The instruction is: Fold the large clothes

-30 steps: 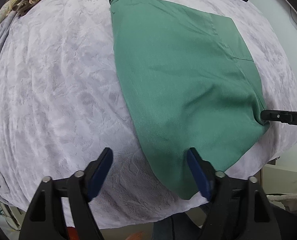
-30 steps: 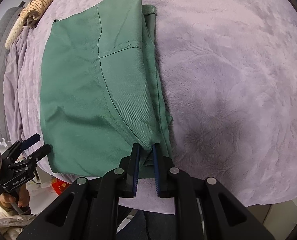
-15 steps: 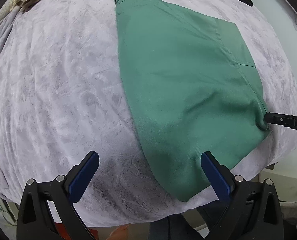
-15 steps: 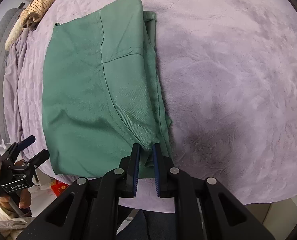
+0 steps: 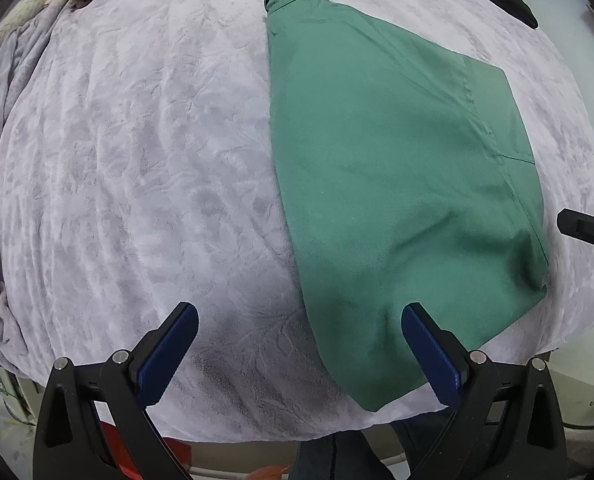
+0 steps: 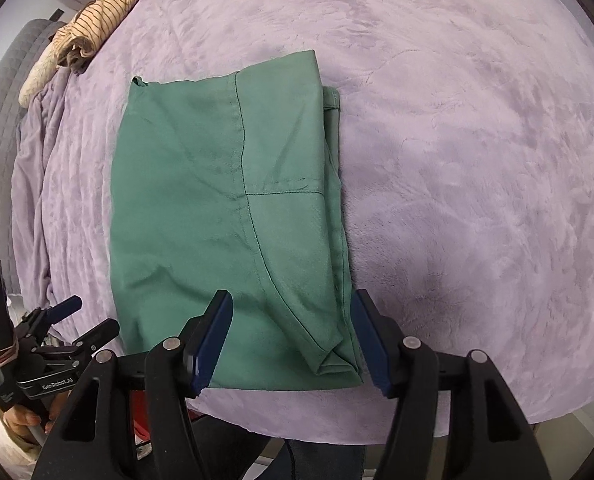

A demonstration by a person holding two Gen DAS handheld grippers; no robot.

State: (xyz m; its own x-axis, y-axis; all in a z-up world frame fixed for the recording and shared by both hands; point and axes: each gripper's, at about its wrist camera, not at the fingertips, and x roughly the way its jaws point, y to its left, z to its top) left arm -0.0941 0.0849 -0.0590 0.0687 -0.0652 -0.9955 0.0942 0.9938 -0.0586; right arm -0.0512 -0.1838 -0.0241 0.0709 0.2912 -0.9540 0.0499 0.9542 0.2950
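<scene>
Right hand-held gripper [image 6: 291,336] released corner, jaws opening; left hand-held gripper [image 5: 299,354] released; green garment [image 6: 225,216] folded, seemingly flat.

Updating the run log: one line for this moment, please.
garment: green garment folded flat on purple blanket | left gripper: open, empty | right gripper: jaws opening, clear of cloth
</scene>
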